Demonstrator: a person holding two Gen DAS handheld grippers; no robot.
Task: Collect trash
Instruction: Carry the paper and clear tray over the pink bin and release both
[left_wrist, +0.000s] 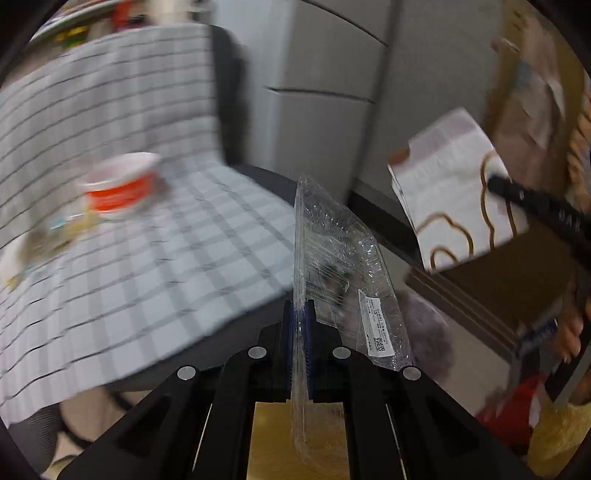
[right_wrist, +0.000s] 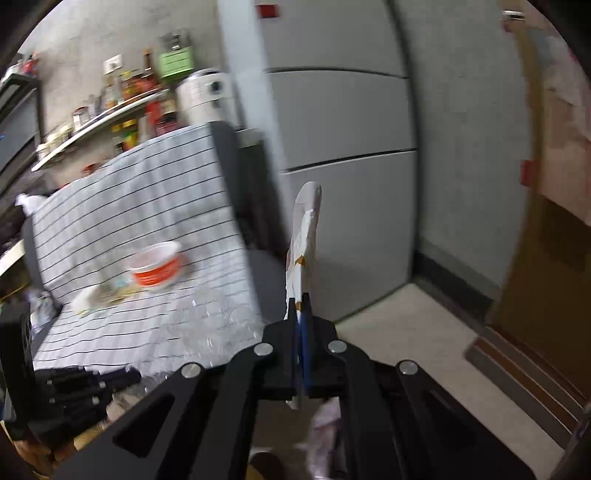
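In the left wrist view, the left hand-held gripper (left_wrist: 300, 306) sits at lower centre with its jaws pressed together on a clear plastic wrapper (left_wrist: 332, 251). The wrapper stands edge-on and rises toward the middle of the frame, a white printed label (left_wrist: 376, 325) showing on its right face. At the left, blurred, a red and white bowl (left_wrist: 120, 186) rests on the checked tablecloth (left_wrist: 166, 266) covering the table. At the right edge, the right hand-held gripper (left_wrist: 496, 182) pinches a white paper wrapper (left_wrist: 447, 192) with brown looping lines, held above a brown cardboard box (left_wrist: 509, 280).

In the right wrist view, the same gripper (right_wrist: 300, 306) at lower centre is closed on that paper wrapper (right_wrist: 304, 236), seen edge-on against the grey refrigerator (right_wrist: 343, 166). The bowl (right_wrist: 157, 265) lies left of centre on the tablecloth (right_wrist: 140, 221), with some pale litter (right_wrist: 96, 295) just beside it. The left gripper's black body (right_wrist: 77, 387) shows at lower left. A shelf (right_wrist: 99, 122) of bottles fills the upper left.
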